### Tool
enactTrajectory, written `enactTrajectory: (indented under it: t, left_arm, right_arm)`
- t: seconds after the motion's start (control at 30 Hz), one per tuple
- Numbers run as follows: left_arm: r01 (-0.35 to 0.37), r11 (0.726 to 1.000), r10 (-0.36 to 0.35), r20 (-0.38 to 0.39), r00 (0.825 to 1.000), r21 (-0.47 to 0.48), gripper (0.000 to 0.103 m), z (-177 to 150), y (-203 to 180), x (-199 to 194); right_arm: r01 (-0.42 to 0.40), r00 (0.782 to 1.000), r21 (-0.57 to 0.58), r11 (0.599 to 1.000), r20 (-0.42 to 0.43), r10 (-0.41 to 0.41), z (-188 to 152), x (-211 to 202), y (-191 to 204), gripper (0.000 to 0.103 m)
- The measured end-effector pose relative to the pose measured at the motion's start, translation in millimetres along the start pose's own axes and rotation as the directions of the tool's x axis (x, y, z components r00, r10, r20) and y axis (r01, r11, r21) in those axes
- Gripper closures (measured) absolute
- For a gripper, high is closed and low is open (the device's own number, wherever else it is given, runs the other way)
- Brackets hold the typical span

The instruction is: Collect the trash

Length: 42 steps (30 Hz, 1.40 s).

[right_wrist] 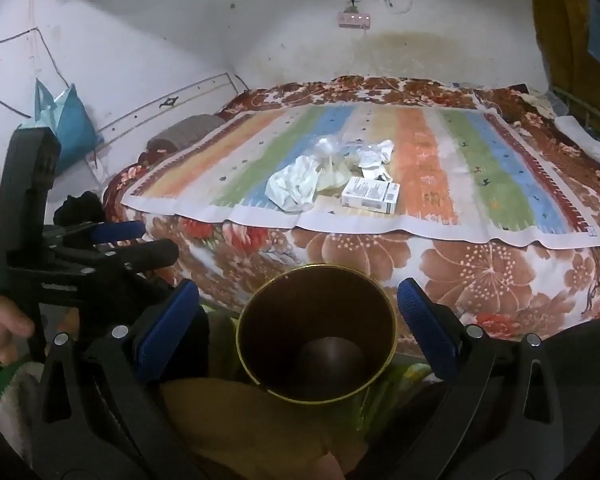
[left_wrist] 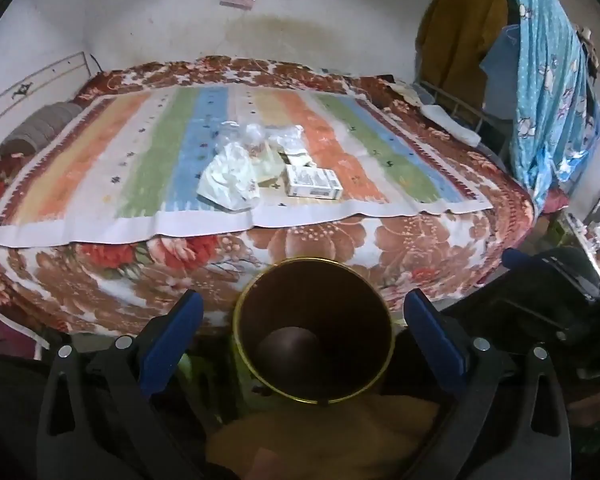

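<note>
Trash [left_wrist: 260,160] looks light: crumpled paper [left_wrist: 228,178] soft, box [left_wrist: 314,182] stiff; pinch anywhere. Left gripper [left_wrist: 304,312] and right gripper [right_wrist: 298,300] gape empty over the bin [left_wrist: 312,334].

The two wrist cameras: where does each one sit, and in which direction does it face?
Left wrist: sits on the left tool, faces the bed across the brown bin; its open blue-padded fingers show, and the right tool at the right edge.
Right wrist: sits on the right tool, faces the same way; its open fingers show, plus the left tool and the holding hand at left.
Shared: the bin, striped cloth, trash pile, white box.
</note>
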<state>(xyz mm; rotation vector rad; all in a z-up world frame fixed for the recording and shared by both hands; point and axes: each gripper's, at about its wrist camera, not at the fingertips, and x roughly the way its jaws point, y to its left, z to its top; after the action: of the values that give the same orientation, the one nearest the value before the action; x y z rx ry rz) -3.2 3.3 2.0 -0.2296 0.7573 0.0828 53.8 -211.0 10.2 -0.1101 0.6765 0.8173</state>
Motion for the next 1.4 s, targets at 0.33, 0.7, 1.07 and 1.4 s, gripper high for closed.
enactTrajectory:
  t: [0.33,0.7,1.07,1.4]
  left_arm:
    - [0.023,0.999,-0.025,-0.044,0.999,-0.029,0.005,-4,7,8]
    - [-0.051,0.998,0.050,-0.032,0.998,-0.034,0.006,-1,7,6]
    - [-0.064,0.997,0.062,-0.063,0.996,-0.035,0.006,-3,8,14]
    - [-0.045,0.998,0.042,-0.053,0.998,-0.046,0.006,-3,8,12]
  right_arm:
    - [-0.006,1.000,-0.004,1.000,-0.018,0.006,0,0,-2,0.008]
    - [-0.029,0.998,-0.013,1.000,-0.050,0.028,0,5,1,0.008]
    - [-0.064,0.994,-0.012,0.998,-0.085,0.063,-2,9,4,0.008]
    - [-0.070,0.992,-0.004,0.998,-0.107,0.069,-1,13,4,0.008]
